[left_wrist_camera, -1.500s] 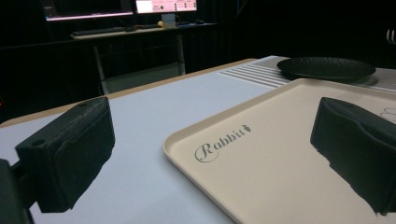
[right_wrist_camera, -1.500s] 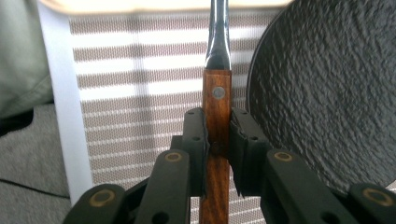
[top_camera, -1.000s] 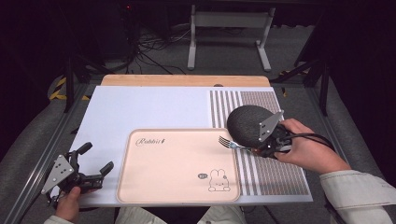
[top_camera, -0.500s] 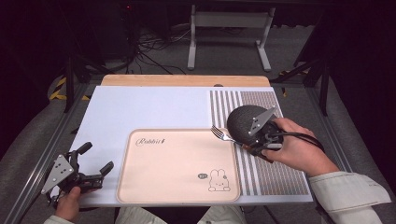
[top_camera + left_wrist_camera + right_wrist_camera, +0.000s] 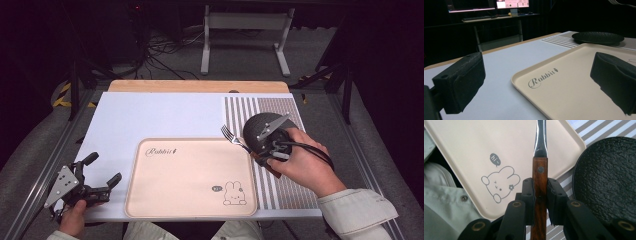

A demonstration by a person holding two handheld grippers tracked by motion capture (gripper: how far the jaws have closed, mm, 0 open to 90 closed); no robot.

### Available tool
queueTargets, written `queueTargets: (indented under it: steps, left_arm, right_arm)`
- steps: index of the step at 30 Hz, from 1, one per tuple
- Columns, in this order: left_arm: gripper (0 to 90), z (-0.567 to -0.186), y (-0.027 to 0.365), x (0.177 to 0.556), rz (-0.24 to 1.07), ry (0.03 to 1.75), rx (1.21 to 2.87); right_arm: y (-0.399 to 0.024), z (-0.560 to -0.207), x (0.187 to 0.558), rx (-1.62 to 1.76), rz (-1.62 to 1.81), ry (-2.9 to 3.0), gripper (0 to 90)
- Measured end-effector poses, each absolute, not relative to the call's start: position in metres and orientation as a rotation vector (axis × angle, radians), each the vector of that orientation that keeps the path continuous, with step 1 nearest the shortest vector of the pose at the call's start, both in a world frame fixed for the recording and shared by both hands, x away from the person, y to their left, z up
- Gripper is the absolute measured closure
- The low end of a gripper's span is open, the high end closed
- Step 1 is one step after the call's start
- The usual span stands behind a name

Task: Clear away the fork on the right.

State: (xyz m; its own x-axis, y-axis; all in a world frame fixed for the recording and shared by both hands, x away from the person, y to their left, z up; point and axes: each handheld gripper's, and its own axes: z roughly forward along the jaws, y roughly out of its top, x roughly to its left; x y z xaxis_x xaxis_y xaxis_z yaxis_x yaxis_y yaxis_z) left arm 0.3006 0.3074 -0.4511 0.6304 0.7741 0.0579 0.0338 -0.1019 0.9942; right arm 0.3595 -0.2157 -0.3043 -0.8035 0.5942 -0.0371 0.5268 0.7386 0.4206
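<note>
Striped mat (image 5: 280,145) along the right of the white tabletop (image 5: 150,120); wooden strip (image 5: 200,86) along the far edge. Beyond, 1 metal stand (image 5: 245,40), floor cables (image 5: 160,55), 2 lit monitors (image 5: 512,3) on a desk (image 5: 499,18).

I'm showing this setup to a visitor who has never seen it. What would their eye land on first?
Likely the fork with its wooden handle, clamped upright in the right gripper over the edge of the tray. Next comes the tray's rabbit drawing in its near right corner, and the black plate on the striped mat just right of the tray. The left gripper waits open at the table's near left.
</note>
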Motion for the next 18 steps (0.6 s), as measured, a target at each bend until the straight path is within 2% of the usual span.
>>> queueTargets:
  steps: [18]
  left_arm:
    - [0.4, -0.451, 0.308, 0.300, 0.714, 0.697, 1.562]
  right_arm:
    - [-0.188, -0.320, 0.352, 1.196, 0.623, 2.658, 78.1]
